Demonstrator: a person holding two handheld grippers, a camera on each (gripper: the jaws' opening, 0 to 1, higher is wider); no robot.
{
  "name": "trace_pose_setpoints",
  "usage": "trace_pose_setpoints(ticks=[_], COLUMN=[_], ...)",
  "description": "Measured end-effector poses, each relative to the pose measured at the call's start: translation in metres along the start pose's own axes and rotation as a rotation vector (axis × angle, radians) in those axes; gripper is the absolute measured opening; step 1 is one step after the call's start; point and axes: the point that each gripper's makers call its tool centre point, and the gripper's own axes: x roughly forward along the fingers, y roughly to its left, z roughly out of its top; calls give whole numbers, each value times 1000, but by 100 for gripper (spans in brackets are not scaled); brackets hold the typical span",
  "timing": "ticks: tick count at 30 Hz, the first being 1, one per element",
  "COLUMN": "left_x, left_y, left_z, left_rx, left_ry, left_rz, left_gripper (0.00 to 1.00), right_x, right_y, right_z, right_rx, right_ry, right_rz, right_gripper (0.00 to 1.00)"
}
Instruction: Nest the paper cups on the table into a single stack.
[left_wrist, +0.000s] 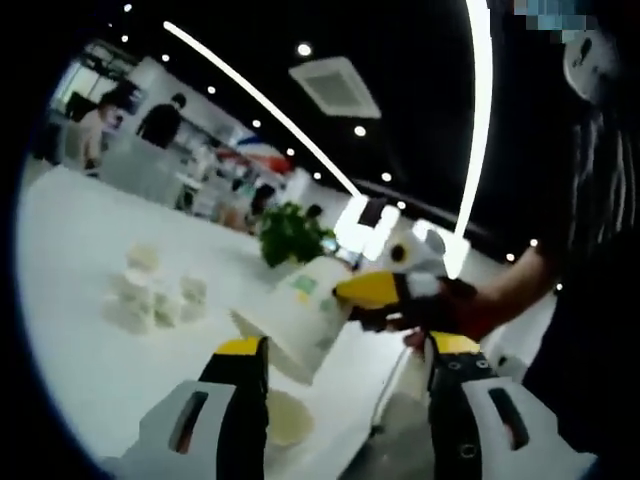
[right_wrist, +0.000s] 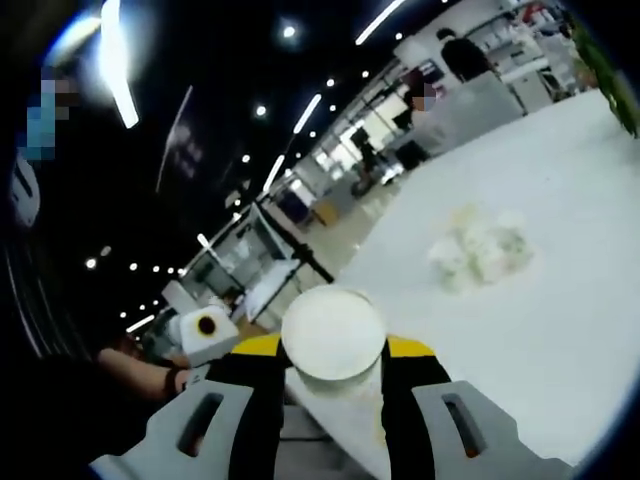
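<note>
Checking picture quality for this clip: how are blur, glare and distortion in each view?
Left gripper view: soft throughout, ceiling light strips blown out and bent by the fisheye, held cup blurred. Right gripper view: cup between the jaws fairly sharp but overexposed, the pile of cups a washed-out smear on the glaring white table.

— Item one?
— Paper cup (left_wrist: 300, 315), tilted, held above the table (left_wrist: 80, 250) near its edge, between the right gripper's (left_wrist: 345, 300) jaws.
— Below it?
— Second cup (left_wrist: 285, 420), on the table, between the left gripper's (left_wrist: 345, 375) jaws.
— Further in?
— Cluster of small lumps (left_wrist: 155, 295); a plant (left_wrist: 292, 233) behind.
</note>
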Motion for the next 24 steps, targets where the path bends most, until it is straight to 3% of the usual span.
trace_pose_setpoints(ticks=[1, 10, 24], left_x=[-1, -3, -16], left_y=[-2, 3, 9], left_z=[0, 4, 18], left_rx=[-48, -60, -217], left_ry=[-1, -27, -115], left_rz=[-11, -6, -25], left_gripper=[56, 47, 23], right_x=[0, -1, 1], right_y=[1, 2, 16], right_z=[1, 1, 1], right_rx=[7, 30, 71], right_ry=[-5, -12, -15], right_rz=[5, 20, 87], right_gripper=[34, 34, 34])
